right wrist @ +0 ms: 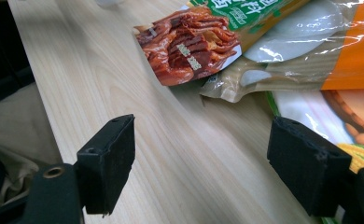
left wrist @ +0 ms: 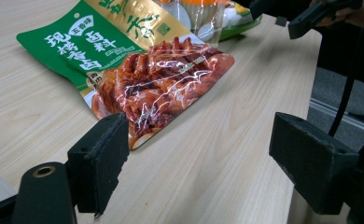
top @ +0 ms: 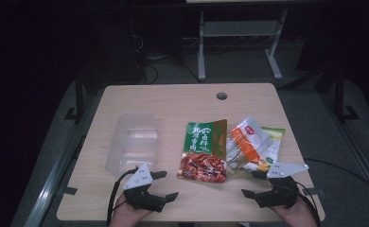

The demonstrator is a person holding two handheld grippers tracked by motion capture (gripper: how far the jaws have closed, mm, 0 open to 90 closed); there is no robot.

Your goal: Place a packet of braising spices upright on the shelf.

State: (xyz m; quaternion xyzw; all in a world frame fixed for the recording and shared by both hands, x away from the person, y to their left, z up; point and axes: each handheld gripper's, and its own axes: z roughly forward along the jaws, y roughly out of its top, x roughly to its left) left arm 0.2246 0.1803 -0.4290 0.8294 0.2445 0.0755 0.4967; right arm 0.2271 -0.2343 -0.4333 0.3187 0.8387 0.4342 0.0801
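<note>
1. In the high view, a wooden table point(top: 140, 101) stood in a dark room. A clear plastic tray point(top: 131, 143) lay on its left half. Near the middle lay a green and red snack packet point(top: 203, 151) flat on the wood, and just to its right an orange and white packet point(top: 247, 142) rested partly over a green-edged packet point(top: 273, 144). The left gripper point(top: 164, 184) sat at the near edge, below the tray and just left of the green and red packet, its jaws spread wide with nothing between them. The right gripper point(top: 251, 183) sat at the near edge on the right, close below the orange and white packet, its jaws also wide and empty. A hand held each gripper from the bottom edge.

2. In the left gripper view, the two black jaws of the left gripper point(left wrist: 196, 154) stood far apart over bare wood. The green and red packet point(left wrist: 138, 70) lay just ahead of the left jaw, not touched by it. The other gripper showed at the top right.

3. In the right gripper view, the right gripper point(right wrist: 201, 156) had wide jaws holding nothing. The green and red packet point(right wrist: 194, 42) lay ahead, the orange and white packet point(right wrist: 311, 51) overlapped its edge, and the green-edged packet point(right wrist: 320, 112) lay beside the right jaw.
</note>
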